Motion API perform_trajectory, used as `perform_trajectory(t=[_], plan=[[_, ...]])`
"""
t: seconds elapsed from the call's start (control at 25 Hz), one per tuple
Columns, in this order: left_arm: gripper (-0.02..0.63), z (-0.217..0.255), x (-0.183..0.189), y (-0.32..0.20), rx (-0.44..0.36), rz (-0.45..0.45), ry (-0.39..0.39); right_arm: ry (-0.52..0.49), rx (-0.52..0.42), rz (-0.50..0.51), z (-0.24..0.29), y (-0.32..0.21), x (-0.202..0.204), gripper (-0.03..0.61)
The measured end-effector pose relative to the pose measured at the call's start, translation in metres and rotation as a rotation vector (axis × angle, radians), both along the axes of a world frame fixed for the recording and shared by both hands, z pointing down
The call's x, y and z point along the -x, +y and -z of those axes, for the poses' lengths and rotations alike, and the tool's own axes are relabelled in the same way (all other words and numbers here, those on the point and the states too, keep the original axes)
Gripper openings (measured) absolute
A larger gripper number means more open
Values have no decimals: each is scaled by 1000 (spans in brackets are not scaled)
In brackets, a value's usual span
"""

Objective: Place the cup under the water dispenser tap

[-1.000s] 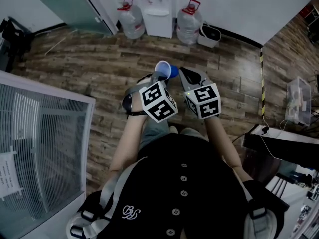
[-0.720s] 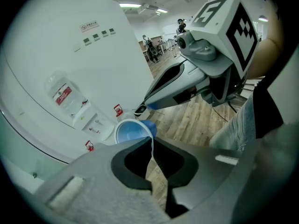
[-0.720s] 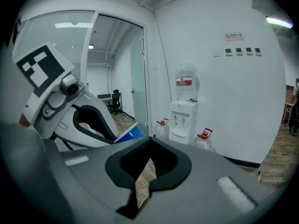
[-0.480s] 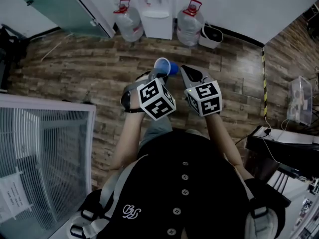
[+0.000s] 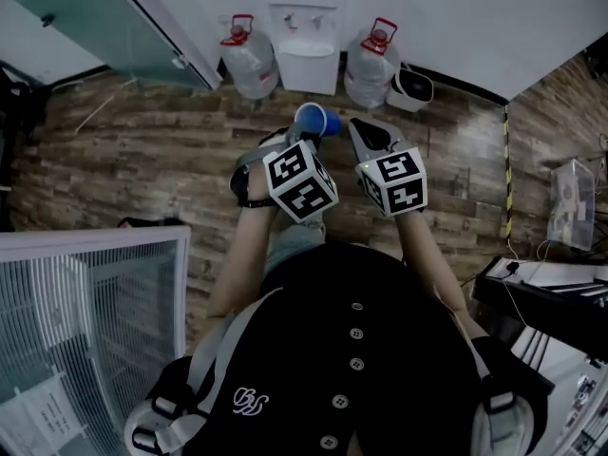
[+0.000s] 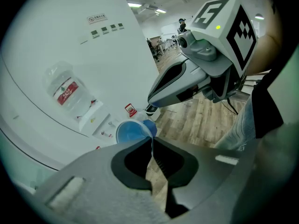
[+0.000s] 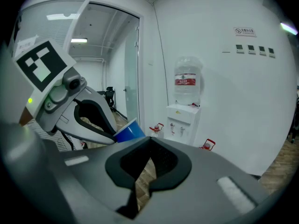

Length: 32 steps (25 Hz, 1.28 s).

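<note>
A blue cup [image 5: 316, 120] hangs tilted over the wooden floor, its rim pinched by my left gripper [image 5: 306, 139], which is shut on it. In the left gripper view the cup [image 6: 133, 130] sits just beyond the jaws, its thin rim caught between the tips. My right gripper [image 5: 357, 127] is beside it on the right, shut and holding nothing. The white water dispenser [image 5: 304, 27] stands against the far wall ahead, its two taps [image 5: 302, 17] above a recess. In the right gripper view the dispenser [image 7: 183, 120] carries a water bottle [image 7: 187, 80] on top.
Two spare water jugs with red handles [image 5: 249, 60] [image 5: 370, 60] flank the dispenser on the floor. A small bin [image 5: 412, 85] sits to its right. A glass door [image 5: 123, 22] is at the back left, a white wire rack [image 5: 85, 321] at the near left, and a desk with cables [image 5: 551, 293] at the right.
Both grippers and the cup have travelled forward together. The dispenser and jugs now show larger and closer, and the wire rack has slid back toward the lower left.
</note>
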<state>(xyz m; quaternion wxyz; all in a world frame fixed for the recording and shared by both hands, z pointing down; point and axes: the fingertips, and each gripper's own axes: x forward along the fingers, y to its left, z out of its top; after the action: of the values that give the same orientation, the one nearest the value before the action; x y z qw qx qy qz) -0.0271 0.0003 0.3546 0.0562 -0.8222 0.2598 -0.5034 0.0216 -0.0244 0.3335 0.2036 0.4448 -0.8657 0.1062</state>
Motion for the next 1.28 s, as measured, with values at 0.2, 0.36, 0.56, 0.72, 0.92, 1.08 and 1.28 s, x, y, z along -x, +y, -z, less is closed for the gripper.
perform_trajectory(t=[0.2,0.36,0.56,0.72,0.92,1.08,1.28], plan=[[15,2,20,-56,-5,-26,-12,7,-5,-9,1,-56,22,-3],[15,4,33,-101,-15,-50,-20,2,-10,-47,0,-96,30,-4],[15,-3,44,-137,1,-72,-22,-1,14,-100,-11,-129,32,-3],[15,-13,47,-143,22,-82,-21,11,49,-104,-26,-134,33,-3],[15,-30,52,-139,61,-53,-6,25,92,-83,-42,-132,33,-3],[15,-37,57,-148,75,-27,-11,19,109,-79,-50,-145,37,-3],[15,-44,62,-164,78,-6,-38,12,109,-57,-53,-164,42,-3]])
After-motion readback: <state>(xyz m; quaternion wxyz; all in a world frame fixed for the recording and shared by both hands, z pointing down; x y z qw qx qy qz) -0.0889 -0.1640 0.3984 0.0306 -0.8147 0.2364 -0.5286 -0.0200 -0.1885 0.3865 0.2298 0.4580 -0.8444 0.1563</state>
